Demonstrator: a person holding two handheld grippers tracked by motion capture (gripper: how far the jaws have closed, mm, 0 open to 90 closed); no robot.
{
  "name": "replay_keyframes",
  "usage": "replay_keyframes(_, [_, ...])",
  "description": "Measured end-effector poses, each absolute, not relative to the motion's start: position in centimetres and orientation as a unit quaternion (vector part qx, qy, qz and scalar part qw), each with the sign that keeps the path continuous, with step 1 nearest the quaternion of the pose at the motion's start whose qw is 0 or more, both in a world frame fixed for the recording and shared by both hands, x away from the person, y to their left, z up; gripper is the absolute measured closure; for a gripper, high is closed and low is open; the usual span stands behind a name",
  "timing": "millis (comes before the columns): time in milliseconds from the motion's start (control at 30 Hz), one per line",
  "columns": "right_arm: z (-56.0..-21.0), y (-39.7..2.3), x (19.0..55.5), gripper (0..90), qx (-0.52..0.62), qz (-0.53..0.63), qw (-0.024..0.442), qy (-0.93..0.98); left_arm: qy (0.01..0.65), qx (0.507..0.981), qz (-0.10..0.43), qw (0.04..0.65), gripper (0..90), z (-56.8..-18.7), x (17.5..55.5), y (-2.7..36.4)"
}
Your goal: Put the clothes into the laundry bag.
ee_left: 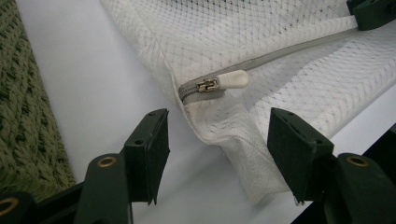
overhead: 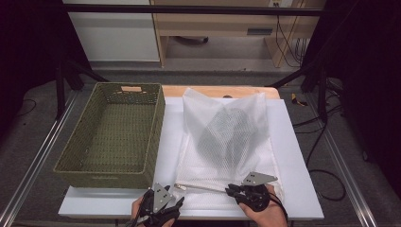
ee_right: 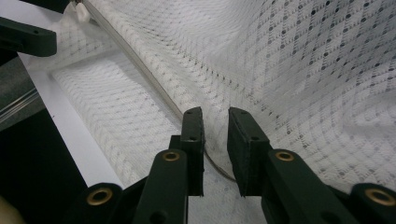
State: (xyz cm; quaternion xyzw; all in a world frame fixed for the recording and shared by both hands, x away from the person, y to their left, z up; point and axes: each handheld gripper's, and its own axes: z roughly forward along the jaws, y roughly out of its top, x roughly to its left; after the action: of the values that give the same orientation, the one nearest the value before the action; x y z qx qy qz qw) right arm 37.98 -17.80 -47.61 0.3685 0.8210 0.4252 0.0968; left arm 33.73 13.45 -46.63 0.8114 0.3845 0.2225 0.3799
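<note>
left tool [ee_left: 217, 140]: jaws apart, nothing pressed between them; corner of the mesh laundry bag [overhead: 224, 146] lies in the gap, not clamped. In the high view it sits at the near desk edge [overhead: 163, 204], in the person's left hand [overhead: 139, 208].
right tool [ee_right: 215, 140]: jaws close together with a narrow gap; mesh under and between them, pads do not look pressed on it. In the high view [overhead: 231, 190], in the right hand [overhead: 265, 210].
zipper pull [ee_left: 233, 79]: white tab on a metal slider, just ahead of the left tool's jaws, at the corner end of the grey zipper [ee_left: 280, 51]. Zipper tape runs away from the left tool toward the right tool, seen at top right of the left gripper view.
bag: white mesh, flat on the desk [overhead: 293, 189], ahead of both tools, dark item [overhead: 227, 130] inside. Near edge touches both tools.
basket [overhead: 113, 135]: green woven, on the desk, ahead and to the outer side of the left tool, just beside the bag.
</note>
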Motion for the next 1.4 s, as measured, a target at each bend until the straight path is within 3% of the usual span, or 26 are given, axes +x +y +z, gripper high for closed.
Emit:
replay_keyframes(433, [-47.1,-17.9,37.8,57.5,0.365,0.435,0.122,0.814,0.385,0.810,0.224,0.381,35.8,-46.5,34.0,13.9])
replay_keyframes(1167, [-45.4,-18.4,37.5,15.9,0.363,0.466,0.186,0.785,0.388,0.795,0.208,0.416,23.8,-46.1,34.2,14.3])
replay_keyframes(1400, [-45.0,-19.0,37.5,12.4,0.366,0.475,0.211,0.772,0.388,0.796,0.203,0.418,22.1,-46.2,34.3,14.3])
